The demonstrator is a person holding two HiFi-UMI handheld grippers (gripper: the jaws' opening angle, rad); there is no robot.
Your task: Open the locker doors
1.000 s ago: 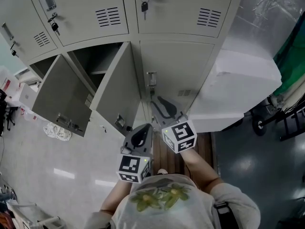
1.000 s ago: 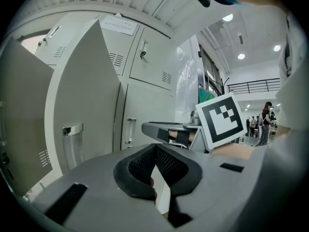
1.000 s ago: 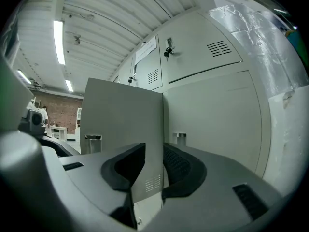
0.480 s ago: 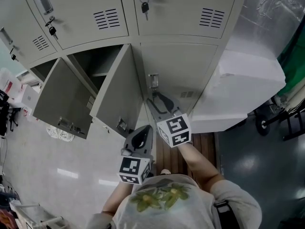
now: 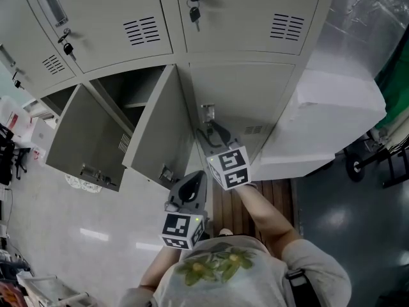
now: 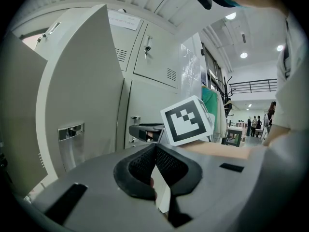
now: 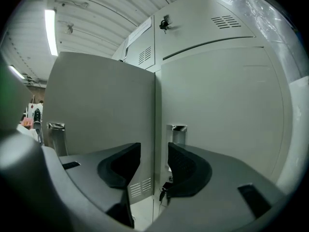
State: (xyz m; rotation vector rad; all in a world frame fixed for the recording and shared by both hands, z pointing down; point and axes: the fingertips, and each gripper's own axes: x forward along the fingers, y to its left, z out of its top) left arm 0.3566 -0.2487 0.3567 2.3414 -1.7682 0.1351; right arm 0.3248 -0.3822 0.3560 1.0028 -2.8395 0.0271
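Note:
The grey lockers fill the head view. Two lower doors stand swung open, the left door [image 5: 83,139] and the middle door [image 5: 163,126]. The lower right door [image 5: 255,98] is closed, with a metal handle [image 5: 206,112] [image 7: 178,132] and a key [image 7: 164,191] hanging below it. My right gripper [image 5: 214,135] [image 7: 154,149] points at that handle from close by. Its jaws have just been opening, and nothing is between them. My left gripper [image 5: 192,187] [image 6: 155,146] hangs back beside the middle door's edge, shut and empty.
Upper lockers are closed, with keys in their locks [image 5: 193,11]. A large white wrapped block [image 5: 332,107] stands right of the lockers. A wooden pallet [image 5: 255,197] lies underfoot. A wheeled cart [image 5: 354,165] is at far right, and a cloth [image 5: 80,183] lies on the floor at left.
The right gripper has moved forward toward the closed door's handle, and its jaws have spread apart. The left gripper has stayed where it was.

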